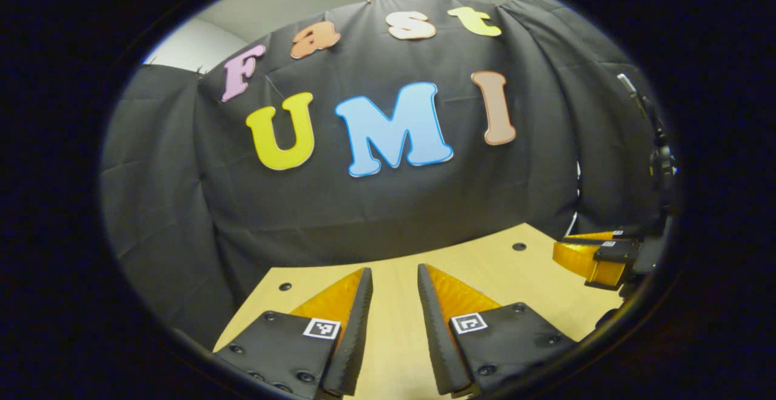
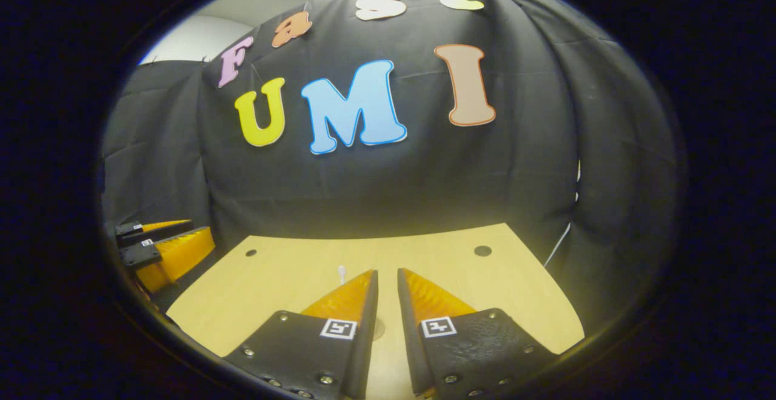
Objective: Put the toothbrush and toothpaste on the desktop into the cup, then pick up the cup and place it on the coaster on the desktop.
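Both claws hang above the pale wooden surface [image 1: 485, 260], pointed toward the black cloth wall [image 1: 388, 206] at the back of the booth. In the left gripper view, the left claw [image 1: 394, 276] has its two fingers parted with a clear strip of bare wood between them and nothing held. Off to the right edge of that same view sits the right claw [image 1: 591, 254], seen side-on past the edge of the surface, and from there I cannot tell how its fingers stand. The right gripper view settles it: the right claw [image 2: 387, 277] has its fingers drawn close, with only a narrow gap between the tips and nothing gripped in them. Just left of its left finger, a small white tip [image 2: 342, 274] pokes up over the wood; it may be the head of the toothbrush, though it is too small and too hidden to be sure. Low between the two fingers a faint round mark [image 2: 378, 329] shows on the wood, and I cannot say what it is. The left claw [image 2: 163, 242] shows at the far left of this view, well apart from the right one. Small dark holes [image 2: 482, 250] dot the surface near its far edge.
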### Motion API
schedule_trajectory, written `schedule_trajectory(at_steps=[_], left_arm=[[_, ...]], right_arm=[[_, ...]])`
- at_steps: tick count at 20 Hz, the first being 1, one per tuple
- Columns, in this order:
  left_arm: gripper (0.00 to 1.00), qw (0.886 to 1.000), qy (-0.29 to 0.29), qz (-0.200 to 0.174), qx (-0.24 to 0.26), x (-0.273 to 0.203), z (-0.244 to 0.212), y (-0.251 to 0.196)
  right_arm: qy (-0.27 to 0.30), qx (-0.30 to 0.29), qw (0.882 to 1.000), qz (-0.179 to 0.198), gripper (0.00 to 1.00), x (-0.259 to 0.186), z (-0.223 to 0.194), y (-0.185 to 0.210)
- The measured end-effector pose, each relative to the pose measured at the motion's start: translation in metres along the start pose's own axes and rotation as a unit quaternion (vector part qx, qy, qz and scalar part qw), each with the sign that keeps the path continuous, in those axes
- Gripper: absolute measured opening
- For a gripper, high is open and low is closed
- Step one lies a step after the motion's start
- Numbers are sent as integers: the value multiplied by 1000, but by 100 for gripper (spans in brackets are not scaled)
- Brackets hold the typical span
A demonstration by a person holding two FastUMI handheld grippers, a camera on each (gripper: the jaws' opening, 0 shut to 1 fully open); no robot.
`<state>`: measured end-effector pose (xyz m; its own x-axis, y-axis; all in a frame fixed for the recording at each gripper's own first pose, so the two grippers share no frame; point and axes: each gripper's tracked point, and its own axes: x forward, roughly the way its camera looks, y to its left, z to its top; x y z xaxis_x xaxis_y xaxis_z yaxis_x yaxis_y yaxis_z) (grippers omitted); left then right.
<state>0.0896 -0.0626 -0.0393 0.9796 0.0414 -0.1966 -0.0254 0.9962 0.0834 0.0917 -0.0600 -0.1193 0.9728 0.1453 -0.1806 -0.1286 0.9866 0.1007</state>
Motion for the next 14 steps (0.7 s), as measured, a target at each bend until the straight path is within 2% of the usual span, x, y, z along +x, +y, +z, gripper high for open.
schedule_trajectory(at_steps=[1, 2, 3, 4, 5, 6, 7, 8, 12, 14], left_arm=[[53, 1000, -10, 9, -5, -3, 2, 2], [61, 1000, -19, 18, -11, -8, 5, 2], [52, 999, -27, 28, -20, -12, 6, 3], [52, 998, -34, 35, -29, -16, 8, 5], [61, 998, -39, 44, -38, -20, 8, 8], [52, 996, -45, 54, -46, -22, 10, 10], [52, 995, -52, 63, -55, -21, 11, 11], [60, 994, -64, 67, -64, -19, 17, 12], [60, 990, -79, 81, -84, -17, 25, 12], [60, 988, -84, 85, -98, -26, 29, 12]], right_arm=[[-3, -7, 1000, 6, 25, -1, 6, 2], [-7, -12, 1000, 12, 25, -4, 12, 4], [-14, -15, 1000, 17, 25, -7, 18, 6], [-20, -17, 999, 23, 25, -10, 25, 8], [-24, -18, 999, 28, 25, -13, 29, 11], [-27, -16, 999, 35, 25, -24, 35, 15], [-30, -13, 999, 41, 25, -27, 37, 17], [-32, -12, 998, 47, 24, -32, 39, 20], [-41, -39, 997, 59, 24, -54, 40, 27], [-46, -52, 995, 65, 24, -46, 38, 23]])
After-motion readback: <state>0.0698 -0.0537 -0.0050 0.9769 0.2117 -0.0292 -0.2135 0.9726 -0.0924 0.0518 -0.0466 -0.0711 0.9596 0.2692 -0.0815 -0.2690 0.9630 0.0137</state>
